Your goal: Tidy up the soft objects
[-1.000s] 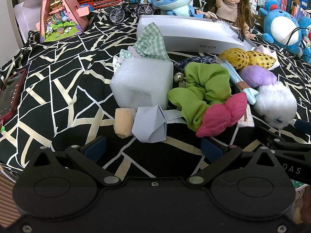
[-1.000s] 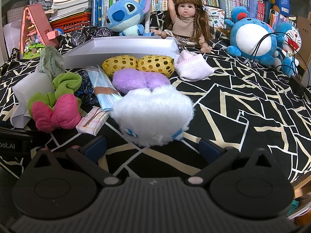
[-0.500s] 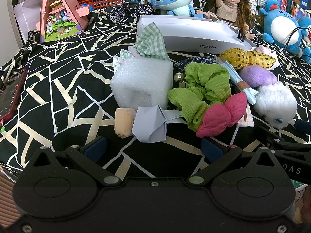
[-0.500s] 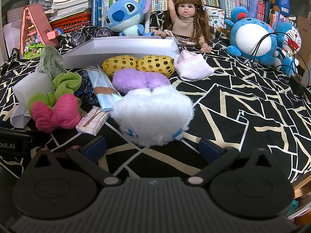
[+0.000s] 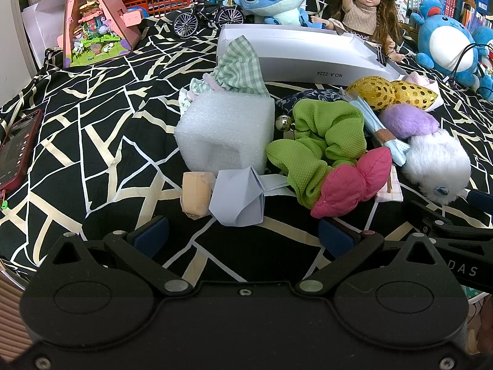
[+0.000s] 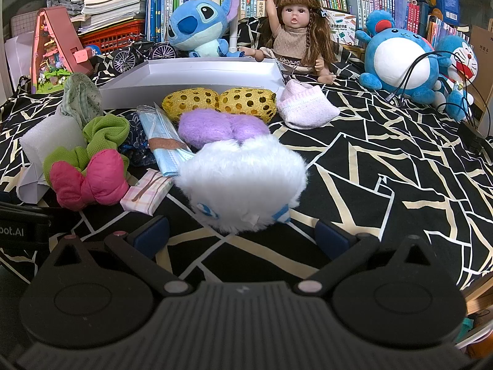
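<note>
A heap of soft things lies on the black patterned cloth in front of a white tray [image 5: 295, 58] [image 6: 197, 77]. It holds a white foam block [image 5: 225, 132], a green scrunchie [image 5: 323, 141], a pink bow [image 5: 351, 185] [image 6: 89, 182], a lilac folded paper [image 5: 238, 197], a gold sequin bow [image 6: 218, 104], a purple puff [image 6: 215, 126] and a white fluffy toy [image 6: 243, 182]. My left gripper [image 5: 243, 234] stands open just short of the lilac paper. Just short of the white fluffy toy, my right gripper [image 6: 243, 236] is open too.
Behind the tray sit a blue plush [image 6: 197, 27], a doll [image 6: 295, 34] and a round blue plush [image 6: 400, 61] with cables. A pink toy house [image 5: 95, 21] and a model bicycle [image 5: 209, 18] stand at the back left. A phone [image 5: 15, 151] lies at the left edge.
</note>
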A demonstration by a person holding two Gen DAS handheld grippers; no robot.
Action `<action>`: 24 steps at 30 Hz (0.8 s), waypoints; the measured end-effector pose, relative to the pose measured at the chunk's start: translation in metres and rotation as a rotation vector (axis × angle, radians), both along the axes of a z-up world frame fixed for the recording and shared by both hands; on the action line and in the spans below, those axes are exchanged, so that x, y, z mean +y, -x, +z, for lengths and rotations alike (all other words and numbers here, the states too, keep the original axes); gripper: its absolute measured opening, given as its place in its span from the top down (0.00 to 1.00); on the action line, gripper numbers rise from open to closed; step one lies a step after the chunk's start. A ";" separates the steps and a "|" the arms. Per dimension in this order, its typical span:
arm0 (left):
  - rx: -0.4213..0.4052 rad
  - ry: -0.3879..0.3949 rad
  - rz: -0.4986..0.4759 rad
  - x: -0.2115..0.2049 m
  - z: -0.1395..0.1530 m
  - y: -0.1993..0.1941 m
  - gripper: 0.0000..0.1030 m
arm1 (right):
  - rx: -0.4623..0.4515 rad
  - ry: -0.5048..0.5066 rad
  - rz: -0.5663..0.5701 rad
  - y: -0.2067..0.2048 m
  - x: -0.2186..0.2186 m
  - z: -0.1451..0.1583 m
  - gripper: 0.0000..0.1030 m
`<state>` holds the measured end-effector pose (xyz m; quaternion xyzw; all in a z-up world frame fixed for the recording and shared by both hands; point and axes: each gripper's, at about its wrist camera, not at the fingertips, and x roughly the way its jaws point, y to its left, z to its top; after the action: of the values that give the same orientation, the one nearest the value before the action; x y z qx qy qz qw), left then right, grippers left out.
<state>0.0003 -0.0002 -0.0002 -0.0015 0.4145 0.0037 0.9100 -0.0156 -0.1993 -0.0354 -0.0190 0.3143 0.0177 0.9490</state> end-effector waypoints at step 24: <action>-0.023 0.001 -0.030 0.007 -0.003 0.003 0.00 | -0.021 -0.010 0.013 0.000 -0.001 -0.003 0.00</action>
<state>-0.0023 0.0073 -0.0034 0.0041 0.4038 -0.0102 0.9148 -0.0160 -0.2007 -0.0379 -0.0167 0.3043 0.0253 0.9521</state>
